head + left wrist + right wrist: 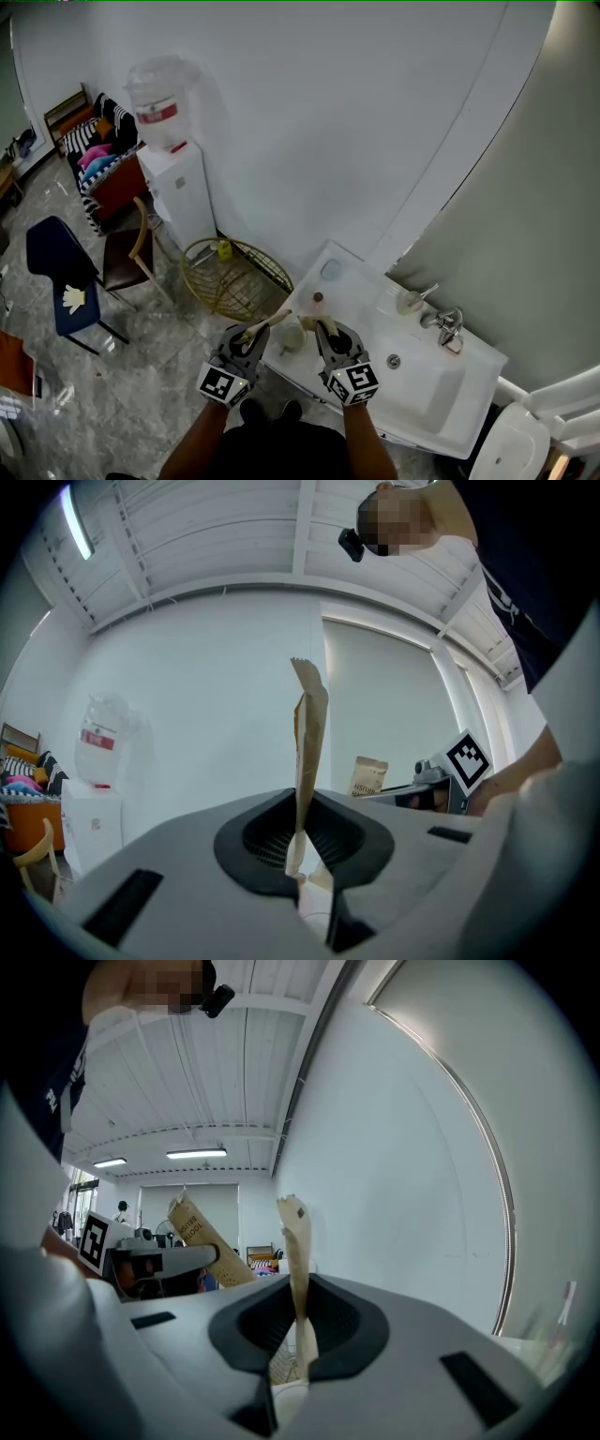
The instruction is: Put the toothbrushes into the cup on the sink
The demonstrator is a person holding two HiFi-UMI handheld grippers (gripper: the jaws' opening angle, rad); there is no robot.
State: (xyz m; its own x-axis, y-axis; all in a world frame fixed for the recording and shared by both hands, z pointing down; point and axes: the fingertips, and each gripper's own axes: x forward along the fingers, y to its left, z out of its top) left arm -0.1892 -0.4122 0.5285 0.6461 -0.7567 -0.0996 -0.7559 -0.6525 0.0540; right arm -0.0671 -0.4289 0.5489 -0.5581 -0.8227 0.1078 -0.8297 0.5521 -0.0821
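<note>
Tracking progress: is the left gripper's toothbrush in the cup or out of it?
Out. The left gripper has its jaws shut on the paper-wrapped toothbrush, which sticks up outside the cup.

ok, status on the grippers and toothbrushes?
Left gripper shut on a brown paper-wrapped toothbrush; right gripper shut on a second wrapped toothbrush. Both hover by the white cup on the white sink, neither in yet. Nothing blocking the cup.

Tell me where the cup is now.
In the head view, the pale round cup stands on the white sink's left end, between the left claw and the right claw.
</note>
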